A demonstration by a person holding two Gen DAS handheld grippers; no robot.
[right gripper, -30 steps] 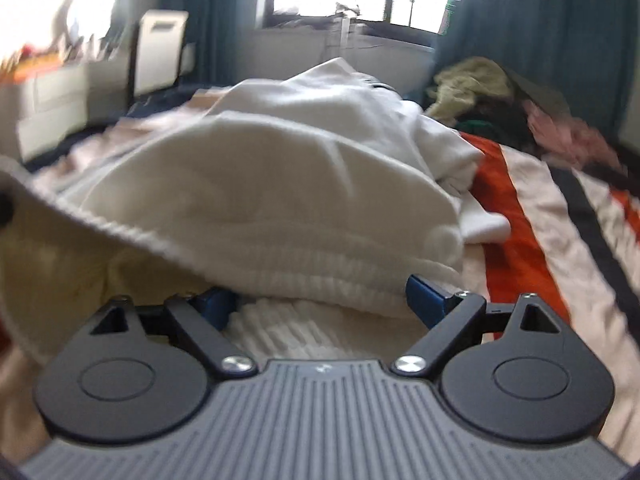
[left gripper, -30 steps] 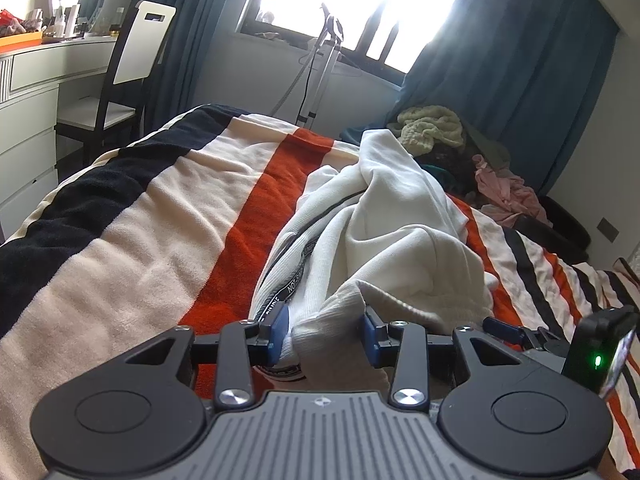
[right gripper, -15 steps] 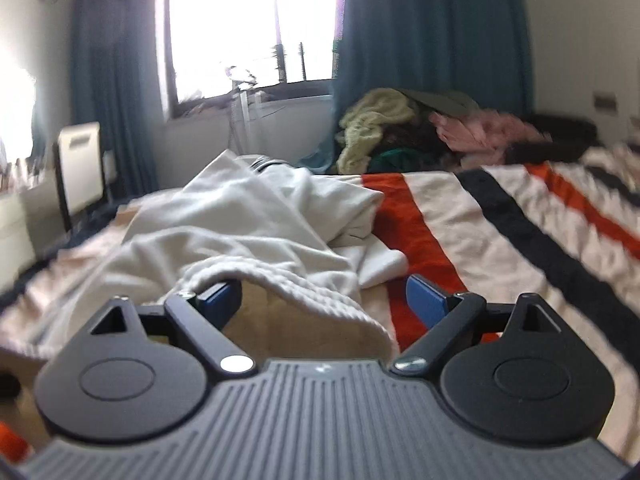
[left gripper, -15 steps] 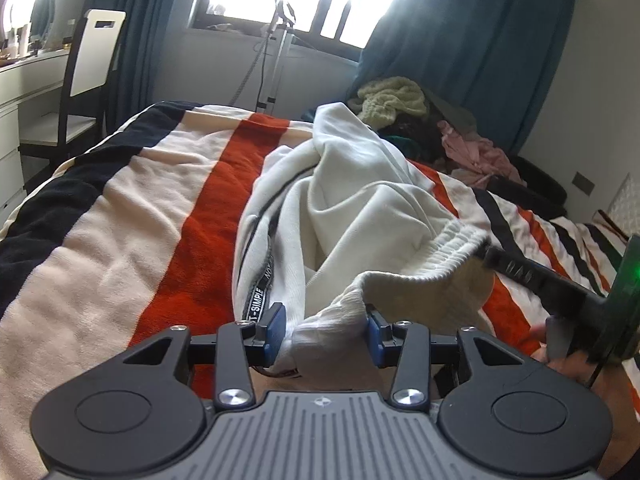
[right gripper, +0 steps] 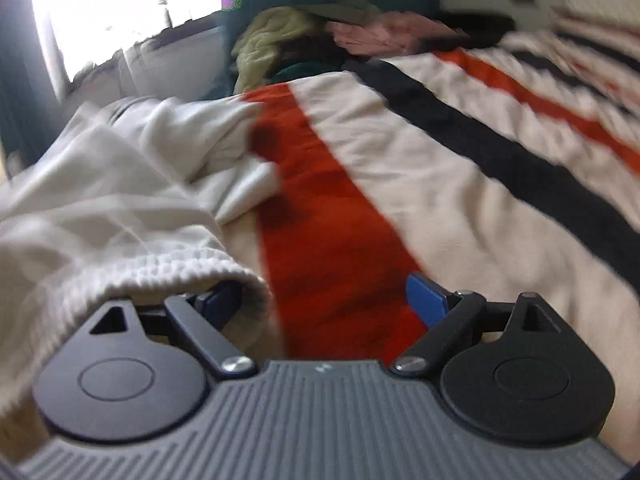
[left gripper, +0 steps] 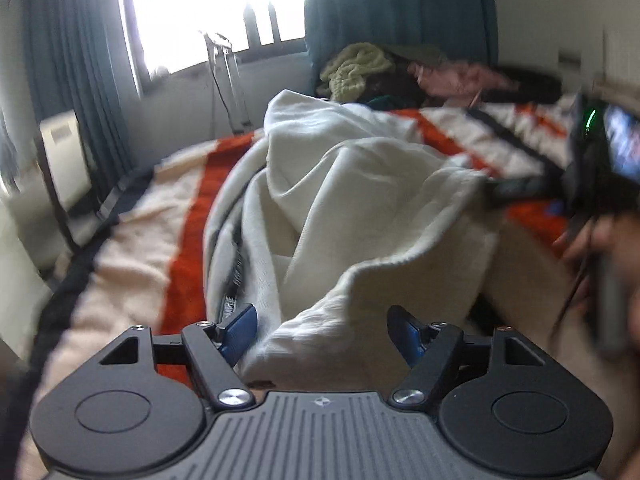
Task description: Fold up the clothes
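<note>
Now the left gripper (left gripper: pixel 322 330) has its blue-padded fingers (left gripper: pixel 239 330) spread wide, with the ribbed hem of the cream-white knitted garment (left gripper: pixel 352 184) lying loosely between them and pinched by neither pad. That garment sits crumpled in a heap on the striped blanket of cream, orange and black bands (left gripper: pixel 132 248) that covers the bed. At the right edge of the left wrist view the right gripper (left gripper: pixel 520 186) shows as a dark, blurred shape touching the garment's far edge.

From the right wrist view, the right gripper (right gripper: pixel 332 300) is likewise spread apart: its left pad (right gripper: pixel 218 302) is tucked under the garment's (right gripper: pixel 104 200) ribbed hem, while its right pad (right gripper: pixel 426 298) stands free over the blanket's (right gripper: pixel 440 184) orange band. A pile of green and pink clothes (right gripper: pixel 304 36) lies at the bed's far end, below dark teal curtains (left gripper: pixel 400 12) and a bright window (left gripper: pixel 216 8).
</note>
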